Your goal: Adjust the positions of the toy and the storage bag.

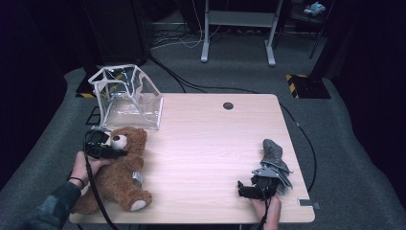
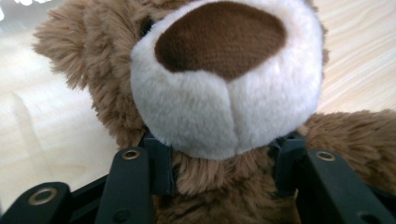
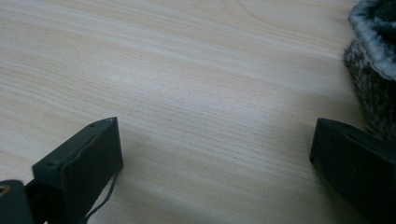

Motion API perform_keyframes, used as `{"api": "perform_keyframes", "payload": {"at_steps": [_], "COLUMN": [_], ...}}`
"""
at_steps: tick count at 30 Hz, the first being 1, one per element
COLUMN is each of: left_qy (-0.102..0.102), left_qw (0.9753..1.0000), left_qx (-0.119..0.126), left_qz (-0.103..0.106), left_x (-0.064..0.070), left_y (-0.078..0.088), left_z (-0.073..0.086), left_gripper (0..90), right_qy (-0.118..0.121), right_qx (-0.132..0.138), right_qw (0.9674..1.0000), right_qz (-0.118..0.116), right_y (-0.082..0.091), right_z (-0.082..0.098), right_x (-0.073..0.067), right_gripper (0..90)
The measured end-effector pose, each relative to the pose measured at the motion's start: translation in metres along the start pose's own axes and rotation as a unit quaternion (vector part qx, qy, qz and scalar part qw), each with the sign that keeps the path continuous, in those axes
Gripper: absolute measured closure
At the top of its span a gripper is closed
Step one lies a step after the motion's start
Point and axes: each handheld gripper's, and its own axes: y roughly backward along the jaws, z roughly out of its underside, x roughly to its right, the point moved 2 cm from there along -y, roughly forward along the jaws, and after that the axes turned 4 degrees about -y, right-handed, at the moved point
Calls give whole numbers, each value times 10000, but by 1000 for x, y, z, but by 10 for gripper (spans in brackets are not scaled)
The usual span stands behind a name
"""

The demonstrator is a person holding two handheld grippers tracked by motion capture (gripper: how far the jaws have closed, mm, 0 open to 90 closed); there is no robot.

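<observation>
A brown teddy bear (image 1: 119, 172) lies on its back at the front left of the wooden table (image 1: 215, 129), head toward the back. My left gripper (image 1: 117, 147) comes in from the left at its head. In the left gripper view the jaws of that gripper (image 2: 222, 165) clasp the fur of the neck just under the white muzzle of the bear (image 2: 224, 93), pads pressed into the fur on both sides. My right gripper (image 1: 244, 188) rests at the front right of the table, open. In the right gripper view its jaws (image 3: 215, 140) stand wide apart over bare wood.
A clear plastic bag with white edging (image 1: 127, 96) stands at the back left corner, just behind the bear's head. A grey fuzzy fabric piece (image 1: 274, 153) (image 3: 373, 70) lies right beside my right gripper. A cable hole (image 1: 228, 105) sits near the back edge.
</observation>
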Motion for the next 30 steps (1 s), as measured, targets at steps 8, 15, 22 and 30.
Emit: {"api": "perform_keyframes", "payload": {"at_steps": [8, 15, 22, 30], "left_qy": [118, 179, 141, 44], "left_qw": [9999, 9990, 9939, 9877], "left_qx": [13, 347, 979, 1396], "left_qz": [-73, -240, -491, -704], "left_x": [-4, -3, 8, 6], "left_y": [-5, 11, 42, 66], "left_z": [1, -3, -20, -56], "left_gripper": [350, 187, 82, 0], "right_qy": [-27, 293, 427, 573], "right_qx": [-9, 218, 141, 16], "right_qw": [10000, 9993, 9985, 9978], "right_qz": [39, -105, -296, -348], "right_y": [-1, 9, -6, -24], "right_z": [-1, -16, -31, -37], "right_x": [0, -16, -23, -27], "right_gripper": [1, 1, 0, 0]}}
